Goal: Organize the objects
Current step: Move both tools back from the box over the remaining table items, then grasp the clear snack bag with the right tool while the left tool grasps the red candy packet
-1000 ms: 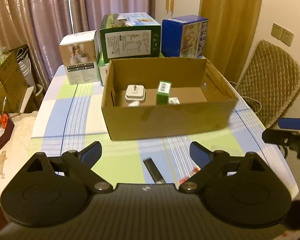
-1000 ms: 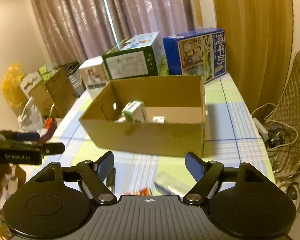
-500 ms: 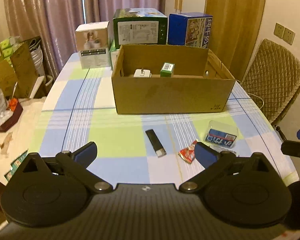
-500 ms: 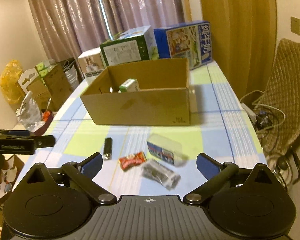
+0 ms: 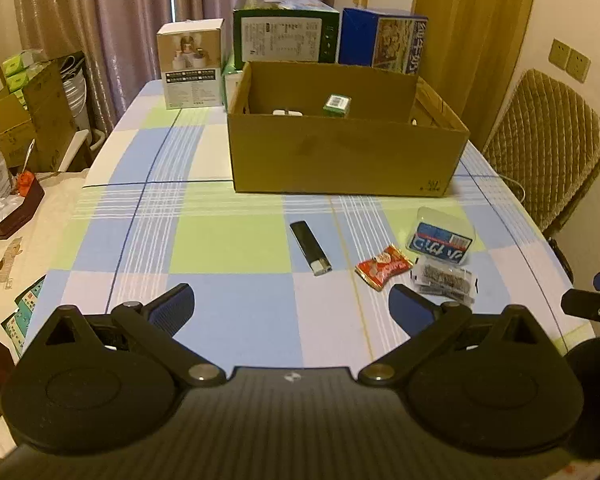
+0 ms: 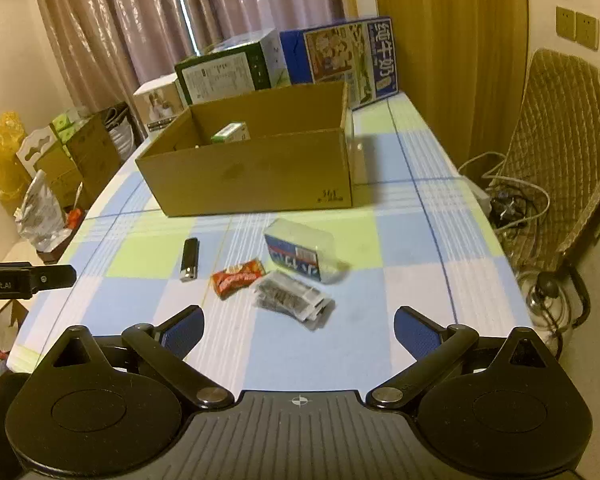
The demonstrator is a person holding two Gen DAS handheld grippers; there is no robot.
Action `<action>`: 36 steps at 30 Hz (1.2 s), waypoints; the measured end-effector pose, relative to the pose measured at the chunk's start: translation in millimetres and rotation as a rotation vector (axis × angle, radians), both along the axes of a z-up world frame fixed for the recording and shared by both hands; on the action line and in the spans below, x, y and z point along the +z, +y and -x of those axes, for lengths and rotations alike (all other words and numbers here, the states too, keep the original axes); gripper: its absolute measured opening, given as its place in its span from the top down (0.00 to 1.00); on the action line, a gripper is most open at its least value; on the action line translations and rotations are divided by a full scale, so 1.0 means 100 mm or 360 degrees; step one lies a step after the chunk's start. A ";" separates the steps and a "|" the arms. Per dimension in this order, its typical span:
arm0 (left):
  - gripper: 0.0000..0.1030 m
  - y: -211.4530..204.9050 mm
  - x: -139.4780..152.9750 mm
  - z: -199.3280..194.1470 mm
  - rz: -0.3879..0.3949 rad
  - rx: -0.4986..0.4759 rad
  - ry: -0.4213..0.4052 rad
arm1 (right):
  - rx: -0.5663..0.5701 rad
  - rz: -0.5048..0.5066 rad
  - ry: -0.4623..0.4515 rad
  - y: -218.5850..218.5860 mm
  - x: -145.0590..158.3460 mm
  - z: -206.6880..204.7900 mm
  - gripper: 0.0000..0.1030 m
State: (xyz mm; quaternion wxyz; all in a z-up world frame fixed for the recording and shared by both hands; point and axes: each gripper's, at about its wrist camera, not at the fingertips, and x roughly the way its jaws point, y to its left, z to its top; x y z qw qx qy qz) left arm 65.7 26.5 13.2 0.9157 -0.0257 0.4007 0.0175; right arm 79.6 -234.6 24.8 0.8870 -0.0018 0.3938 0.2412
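Fingers spread wide on both grippers, left gripper [image 5: 290,307] and right gripper [image 6: 299,327], nothing held, both hovering over the near tabletop [image 5: 228,240]. Loose items lie apart in front of the cardboard box [image 5: 346,160]: black lighter [image 5: 310,247], red snack packet [image 5: 384,267], blue-label clear case [image 5: 440,236], clear dark-filled bag [image 6: 292,298]. Green carton [image 5: 337,105] sits inside the box.

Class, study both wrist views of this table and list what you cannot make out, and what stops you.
- Floor of the cardboard box: left view, hidden by its front wall; only a green carton and a white object peek over.
- Clear packet's contents: right view, blurred.
- Blue-labelled clear container's print: right view, blurred.
- Table's near edge: both views, hidden behind the gripper bodies.
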 end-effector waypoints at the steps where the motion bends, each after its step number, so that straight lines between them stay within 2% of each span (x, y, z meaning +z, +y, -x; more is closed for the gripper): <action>1: 0.01 -0.01 -0.01 -0.01 -0.0002 -0.0008 0.0002 | 0.0004 0.0006 0.0002 0.01 -0.01 0.00 0.04; 9: 0.01 -0.11 -0.12 -0.06 -0.0020 -0.0069 0.0034 | 0.0086 0.0064 -0.0046 0.05 -0.06 -0.03 0.04; 22: 0.01 -0.24 -0.35 -0.24 -0.0026 -0.0214 0.0088 | 0.0194 0.0114 -0.0011 0.17 -0.23 -0.17 0.05; 28: 0.01 -0.28 -0.48 -0.36 -0.0032 -0.0279 0.0108 | 0.0292 0.0213 -0.0016 0.30 -0.32 -0.28 0.14; 36: 0.01 -0.29 -0.66 -0.54 -0.0044 -0.0321 0.0162 | 0.0425 0.0258 0.0004 0.43 -0.45 -0.46 0.26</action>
